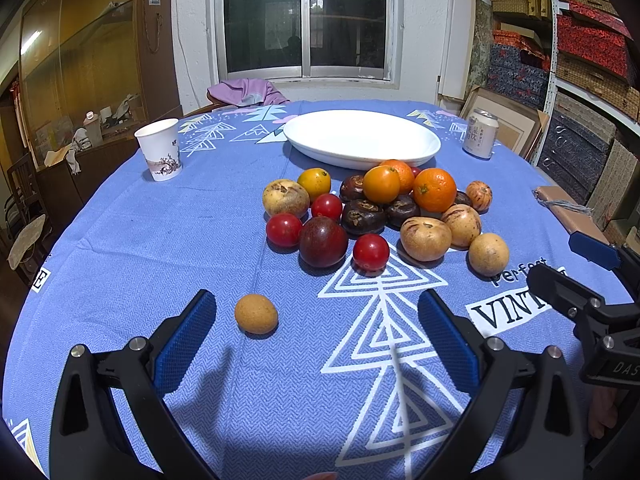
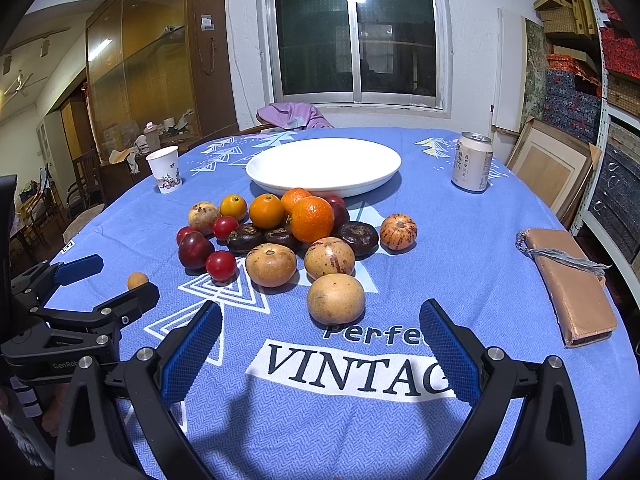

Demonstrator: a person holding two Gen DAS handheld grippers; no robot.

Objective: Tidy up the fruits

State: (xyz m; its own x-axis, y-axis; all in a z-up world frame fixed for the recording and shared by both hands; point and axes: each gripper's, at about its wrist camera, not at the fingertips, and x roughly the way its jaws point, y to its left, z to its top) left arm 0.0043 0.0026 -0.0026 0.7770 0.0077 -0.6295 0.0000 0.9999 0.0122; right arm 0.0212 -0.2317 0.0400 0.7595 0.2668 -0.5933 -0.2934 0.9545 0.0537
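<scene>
Above blue tablecloth point(image 1: 160, 240), left gripper point(image 1: 316, 320) and right gripper point(image 2: 320, 332) hovering, jaws spread, grasping nothing; fruit pile point(image 1: 372, 212) lying before white plate point(image 1: 360, 136).

Tablecloth point(image 2: 460, 248) print: "Perfe…", "VINTAG…"; left tool point(image 2: 90, 288) body: "GenRob…".

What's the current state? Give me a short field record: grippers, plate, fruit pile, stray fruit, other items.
left gripper: open, holding nothing, low over the tablecloth
right gripper: open, holding nothing
plate: white, no fruit in it, behind the pile
fruit pile: on the cloth in front of the plate
stray fruit: small tan one, apart from the pile, nearest the left gripper
other items: paper cup, can, brown case
</scene>
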